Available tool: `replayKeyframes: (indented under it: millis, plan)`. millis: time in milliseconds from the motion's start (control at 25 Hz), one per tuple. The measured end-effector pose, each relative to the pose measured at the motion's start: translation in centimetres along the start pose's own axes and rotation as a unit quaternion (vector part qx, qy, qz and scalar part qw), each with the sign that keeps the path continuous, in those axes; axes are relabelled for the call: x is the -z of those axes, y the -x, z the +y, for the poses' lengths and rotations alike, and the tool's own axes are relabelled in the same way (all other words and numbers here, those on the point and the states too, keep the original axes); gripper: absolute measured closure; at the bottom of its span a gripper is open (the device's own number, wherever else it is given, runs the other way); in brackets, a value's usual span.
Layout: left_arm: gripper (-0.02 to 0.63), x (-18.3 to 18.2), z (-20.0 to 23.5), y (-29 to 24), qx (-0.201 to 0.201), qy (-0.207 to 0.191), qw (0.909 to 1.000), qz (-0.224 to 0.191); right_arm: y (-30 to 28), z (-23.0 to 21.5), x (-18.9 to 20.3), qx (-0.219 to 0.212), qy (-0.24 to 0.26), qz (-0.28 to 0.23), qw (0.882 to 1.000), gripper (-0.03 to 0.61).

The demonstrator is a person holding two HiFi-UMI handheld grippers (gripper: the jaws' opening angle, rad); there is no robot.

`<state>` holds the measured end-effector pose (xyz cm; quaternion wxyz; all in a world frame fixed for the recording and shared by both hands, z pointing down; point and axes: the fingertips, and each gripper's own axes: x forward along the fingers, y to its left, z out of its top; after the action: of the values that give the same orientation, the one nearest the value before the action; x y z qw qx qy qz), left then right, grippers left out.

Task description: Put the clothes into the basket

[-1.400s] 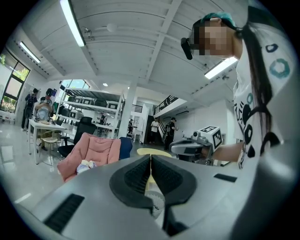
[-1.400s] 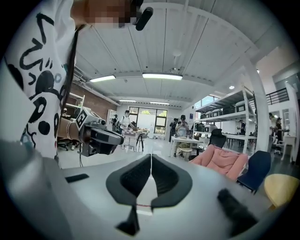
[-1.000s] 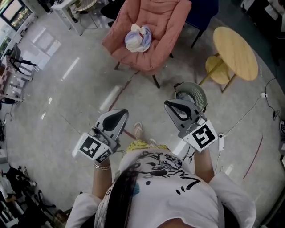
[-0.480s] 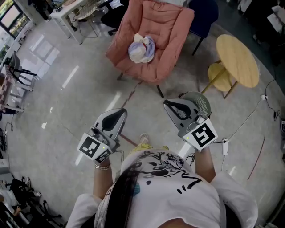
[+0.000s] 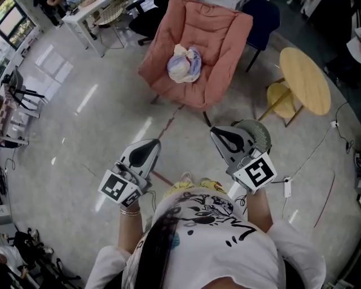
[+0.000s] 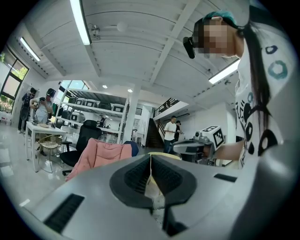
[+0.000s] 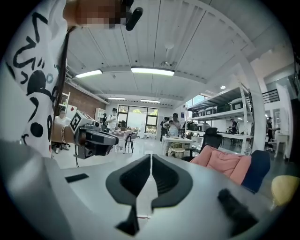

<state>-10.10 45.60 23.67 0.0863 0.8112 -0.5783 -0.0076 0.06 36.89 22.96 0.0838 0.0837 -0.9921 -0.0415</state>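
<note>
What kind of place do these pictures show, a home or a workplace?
Probably an open-plan office or lab, not a home: a white desk, a black office chair, tall storage shelves and strip lights overhead. A pink armchair and a round wooden table make a lounge corner.

The chair (image 5: 217,39) is pink. The bundle of clothes (image 5: 184,63) is white and purple. The round table (image 5: 305,79) is yellow. The left gripper (image 5: 155,143) and right gripper (image 5: 214,131) are grey with black pads (image 5: 144,151) and black-and-white square markers (image 5: 115,187). The person's shirt (image 5: 217,240) is white with black squiggles. The floor (image 5: 84,141) is pale grey.
</note>
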Motion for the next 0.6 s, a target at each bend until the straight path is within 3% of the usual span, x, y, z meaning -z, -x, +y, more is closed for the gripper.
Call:
replayKeyframes:
  millis: [280,600]
  plan:
    - [0.595,0.8,1.8,-0.4,-0.002,0.016,0.9998,-0.008,-1.5,-1.2,0.8,0.007,0.0,0.019,1.0,0.549]
    - [0.595,1.4,3.3,-0.9,-0.02,0.03,0.9993,-0.003,-3.8,-2.0,1.2,-0.019,-0.005,0.024,1.0,0.549]
